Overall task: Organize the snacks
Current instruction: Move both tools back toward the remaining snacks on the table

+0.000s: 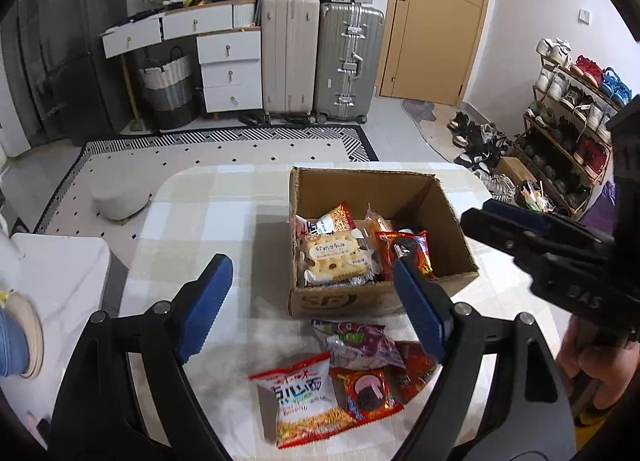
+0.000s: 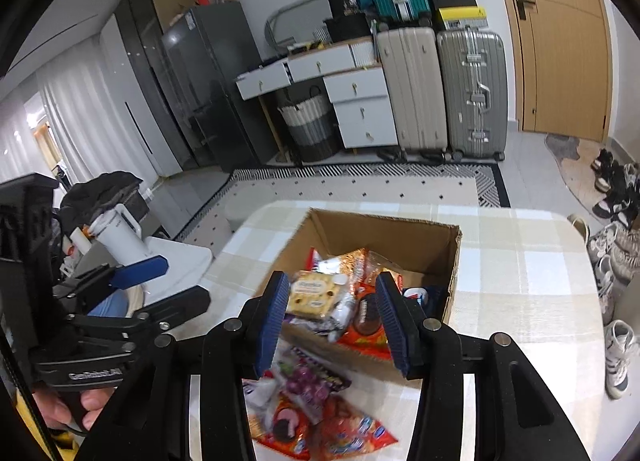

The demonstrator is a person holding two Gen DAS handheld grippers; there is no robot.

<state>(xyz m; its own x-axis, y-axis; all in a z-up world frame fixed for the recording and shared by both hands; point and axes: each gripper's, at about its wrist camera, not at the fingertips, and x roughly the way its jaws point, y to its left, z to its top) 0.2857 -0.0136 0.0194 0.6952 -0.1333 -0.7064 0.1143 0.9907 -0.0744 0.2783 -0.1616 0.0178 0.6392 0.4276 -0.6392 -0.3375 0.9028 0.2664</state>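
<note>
Above the cardboard box (image 1: 372,297) of snack packets, your left gripper (image 1: 316,301) gapes wide and empty; right gripper (image 2: 332,325) half-open, holding nothing.

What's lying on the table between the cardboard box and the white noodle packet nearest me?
In the left wrist view, a crumpled purple snack packet lies between the open cardboard box and the white noodle packet.

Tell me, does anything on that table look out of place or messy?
Yes. Several snack packets lie in a loose, overlapping heap on the tablecloth in front of the cardboard box, while others are already inside it. The box's top edge looks rough, with no flaps. Nothing looks spilled or torn open.
</note>
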